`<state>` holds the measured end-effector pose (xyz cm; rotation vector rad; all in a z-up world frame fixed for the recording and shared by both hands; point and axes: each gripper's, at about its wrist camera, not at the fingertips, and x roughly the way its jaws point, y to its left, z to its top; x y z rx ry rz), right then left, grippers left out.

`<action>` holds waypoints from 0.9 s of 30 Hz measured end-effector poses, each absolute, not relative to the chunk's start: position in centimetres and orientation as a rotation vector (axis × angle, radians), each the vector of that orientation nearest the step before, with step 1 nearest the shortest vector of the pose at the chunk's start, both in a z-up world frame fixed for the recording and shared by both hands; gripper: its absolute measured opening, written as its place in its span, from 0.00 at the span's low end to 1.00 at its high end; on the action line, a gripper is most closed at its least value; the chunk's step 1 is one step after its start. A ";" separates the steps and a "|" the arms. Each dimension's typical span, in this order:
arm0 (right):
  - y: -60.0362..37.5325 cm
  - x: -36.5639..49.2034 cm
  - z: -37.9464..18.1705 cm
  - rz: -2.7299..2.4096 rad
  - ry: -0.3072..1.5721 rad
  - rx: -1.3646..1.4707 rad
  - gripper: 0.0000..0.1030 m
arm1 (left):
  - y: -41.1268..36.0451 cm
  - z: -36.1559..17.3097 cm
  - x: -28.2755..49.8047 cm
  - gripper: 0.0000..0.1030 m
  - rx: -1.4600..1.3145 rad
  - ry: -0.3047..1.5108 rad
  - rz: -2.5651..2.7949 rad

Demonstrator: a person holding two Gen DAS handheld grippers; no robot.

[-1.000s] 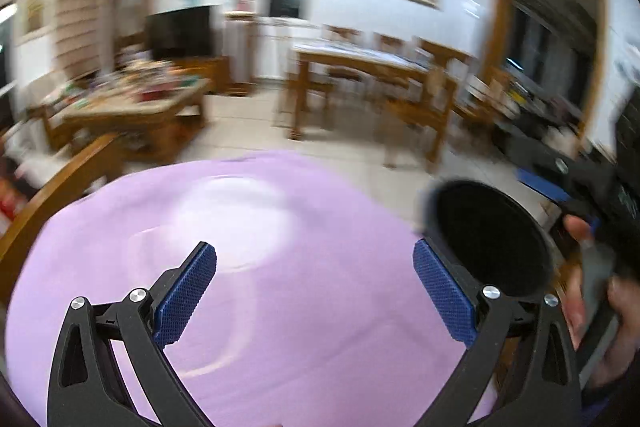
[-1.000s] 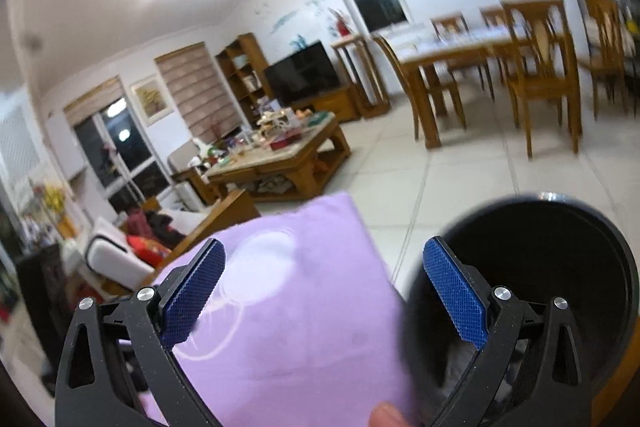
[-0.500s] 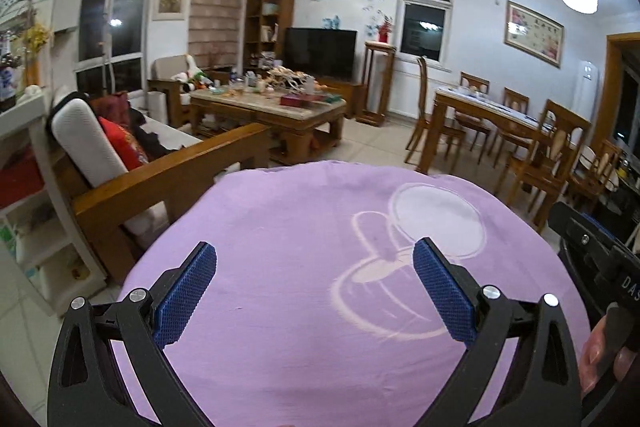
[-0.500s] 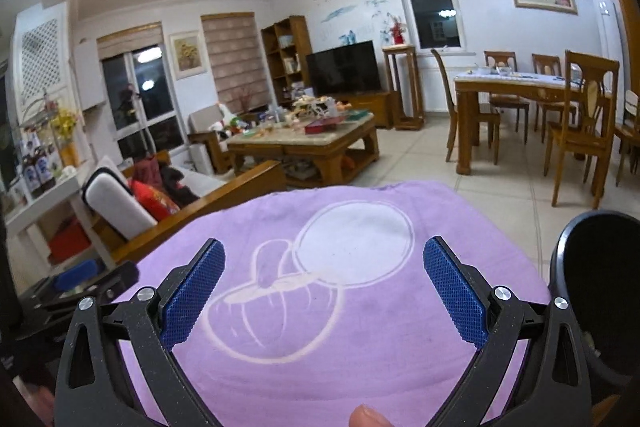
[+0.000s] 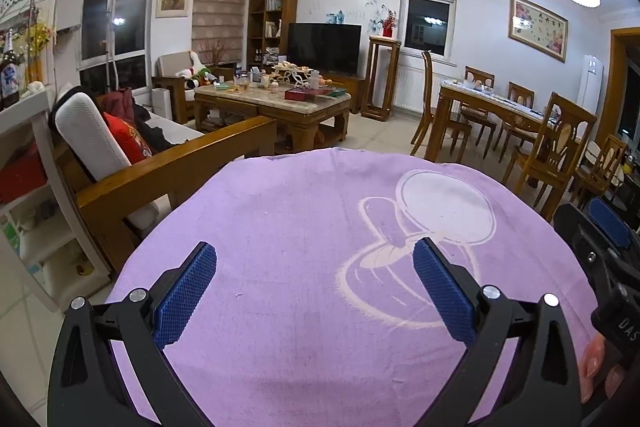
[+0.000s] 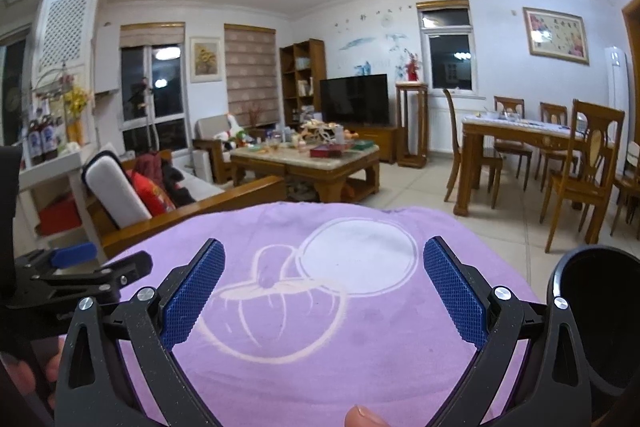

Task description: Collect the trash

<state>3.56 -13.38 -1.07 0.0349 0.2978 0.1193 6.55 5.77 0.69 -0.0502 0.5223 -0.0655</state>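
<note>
Both cameras have swung level since a second ago: then the left wrist view was blurred and showed the black bin close at right, and now it is sharp and the bin has left that view. Left gripper point(image 5: 314, 291) hangs over a purple cloth point(image 5: 304, 227) with its blue pads spread wide and nothing between them. Right gripper point(image 6: 322, 289) is likewise wide open and empty above the same cloth, over the pale round cartoon print point(image 6: 356, 255). Each gripper shows at the edge of the other's view, the right one at the far right of the left wrist view and the left one at the far left of the right wrist view, so they sit side by side. The bin point(image 6: 600, 315), round with a dark mouth, stands just beside the cloth's right edge in the right wrist view; its inside is too dark to tell what it holds. No loose trash shows on the cloth itself. A fingertip point(image 6: 362, 415) pokes in at the bottom of the right wrist view. Beyond the cloth are a wooden sofa point(image 5: 176, 167) with a red cushion, a cluttered coffee table point(image 5: 276, 103), a television point(image 5: 324, 47), and a dining table point(image 5: 500, 111) with chairs.
</note>
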 end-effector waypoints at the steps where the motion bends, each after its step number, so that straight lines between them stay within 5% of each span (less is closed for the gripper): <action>1: -13.8 3.6 -0.9 0.121 0.298 0.036 0.95 | 5.6 0.6 6.4 0.95 -0.054 0.523 -0.069; 27: -15.0 4.3 -1.0 0.122 0.319 0.069 0.95 | 5.5 0.7 6.2 0.95 -0.058 0.513 -0.053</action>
